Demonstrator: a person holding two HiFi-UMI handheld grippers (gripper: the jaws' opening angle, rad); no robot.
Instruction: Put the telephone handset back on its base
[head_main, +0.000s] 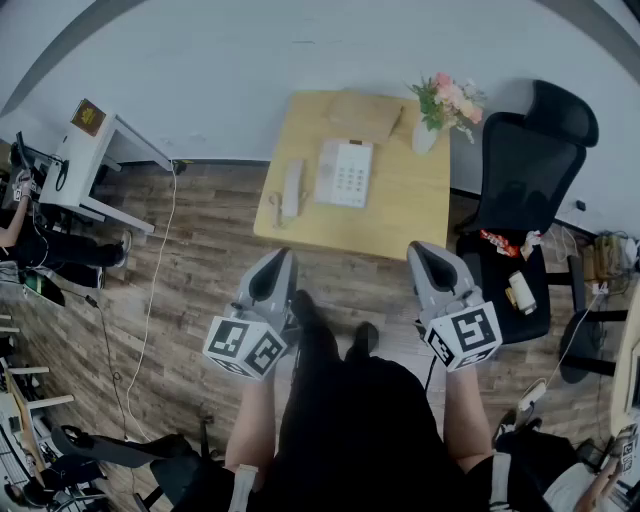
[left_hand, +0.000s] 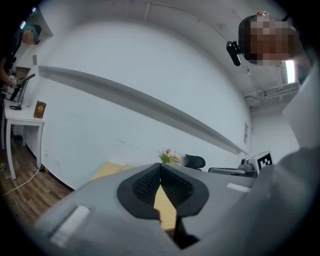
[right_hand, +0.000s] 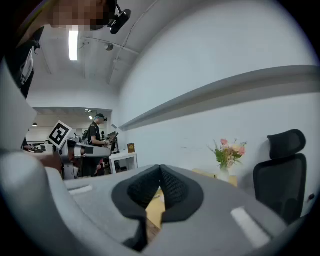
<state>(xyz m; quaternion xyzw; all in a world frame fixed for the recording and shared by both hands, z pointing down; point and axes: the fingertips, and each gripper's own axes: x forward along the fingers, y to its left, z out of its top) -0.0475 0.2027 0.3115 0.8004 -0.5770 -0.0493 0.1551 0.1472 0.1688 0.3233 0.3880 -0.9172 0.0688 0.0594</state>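
Note:
A white telephone base with a keypad lies on a small wooden table ahead of me. The white handset lies on the tabletop just left of the base, off its cradle. My left gripper and right gripper are held side by side in front of my body, short of the table's near edge. Both point toward the table. In each gripper view the black pads meet at the tips with nothing between them: left gripper, right gripper.
A vase of pink flowers stands at the table's far right corner. A black office chair with small items on its seat is right of the table. A white desk stands far left, with a cable on the wood floor.

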